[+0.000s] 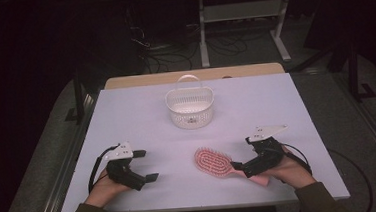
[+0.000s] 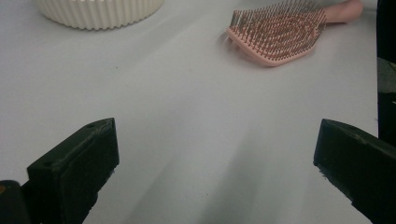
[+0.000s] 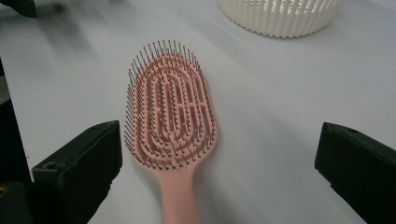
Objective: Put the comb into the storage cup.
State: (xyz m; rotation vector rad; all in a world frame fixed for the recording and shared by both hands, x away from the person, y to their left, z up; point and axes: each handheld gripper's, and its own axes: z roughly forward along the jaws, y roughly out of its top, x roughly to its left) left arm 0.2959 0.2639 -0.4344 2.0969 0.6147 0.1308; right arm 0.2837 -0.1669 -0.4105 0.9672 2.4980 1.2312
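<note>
Lying bristles-up lower centre of table (image 1: pixel 126 110): pink hairbrush (image 1: pixel 213 162). Right gripper (image 1: pixel 246 155) jaws wide apart, straddling handle. Left gripper (image 1: pixel 146 165) open, lower left. White basket (image 1: pixel 190 107) upper centre.

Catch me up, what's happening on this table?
A person holds a gripper in each hand at a white table. The right gripper is open, jaws either side of the handle of a pink hairbrush lying bristles up, not yet clamped. The left gripper is open and rests apart from it, holding nothing. A white basket stands farther back.
</note>
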